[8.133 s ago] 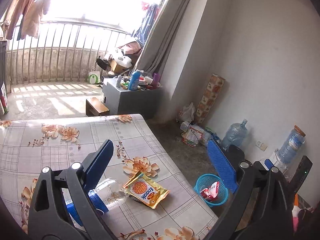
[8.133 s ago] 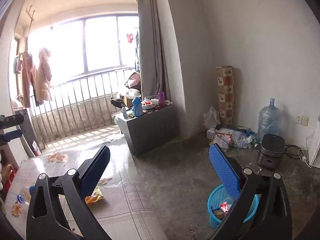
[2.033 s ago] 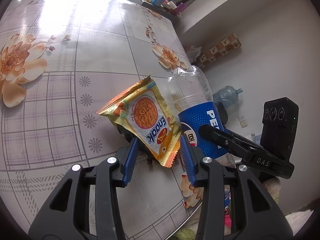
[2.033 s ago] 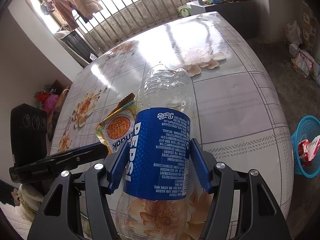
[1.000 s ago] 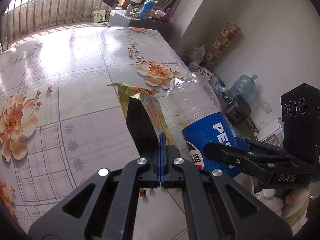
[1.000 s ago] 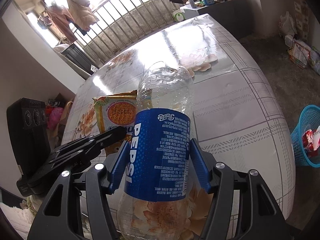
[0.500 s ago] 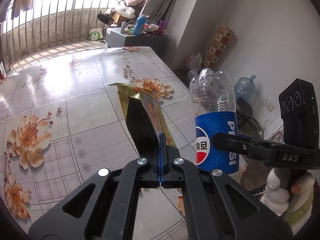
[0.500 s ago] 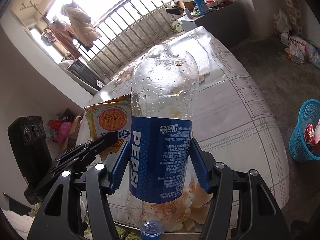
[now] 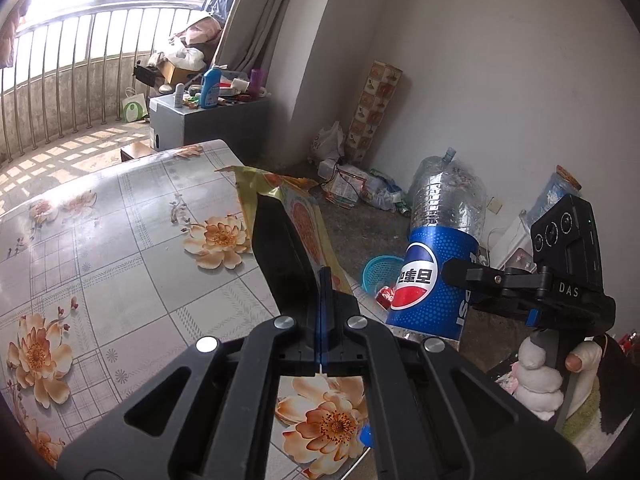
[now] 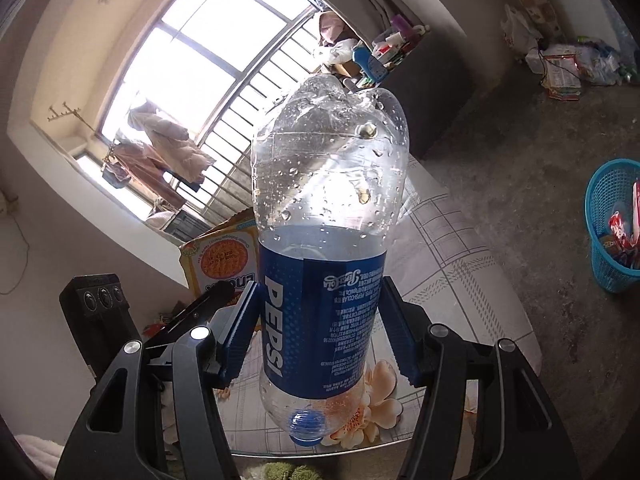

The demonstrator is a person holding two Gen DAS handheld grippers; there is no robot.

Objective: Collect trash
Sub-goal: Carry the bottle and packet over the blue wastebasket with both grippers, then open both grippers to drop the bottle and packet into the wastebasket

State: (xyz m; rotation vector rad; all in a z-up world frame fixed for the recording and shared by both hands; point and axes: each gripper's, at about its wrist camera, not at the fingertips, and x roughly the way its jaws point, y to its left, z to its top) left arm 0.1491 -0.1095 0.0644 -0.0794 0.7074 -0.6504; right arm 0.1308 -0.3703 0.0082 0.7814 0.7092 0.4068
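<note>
My left tongs [image 9: 322, 280] were pinched flat on the yellow snack packet [image 9: 304, 216], held up above the flowered counter [image 9: 120, 216]. My right tongs [image 10: 320, 332] clamped the blue label of the Pepsi bottle [image 10: 324, 208], cap end down and base up, clear of the counter edge. Both pieces of trash were lifted, so I judged the carry was the step in hand. Farther off, on the concrete floor [image 10: 520, 160], stood the blue basket [image 10: 600, 208] with wrappers already inside; next I needed to swing both loads over its rim and let go.

One Pepsi bottle [image 10: 320, 280], one snack packet [image 9: 304, 216], one blue basket [image 10: 608, 216], two grippers, perhaps two water jugs [image 9: 434, 172].
</note>
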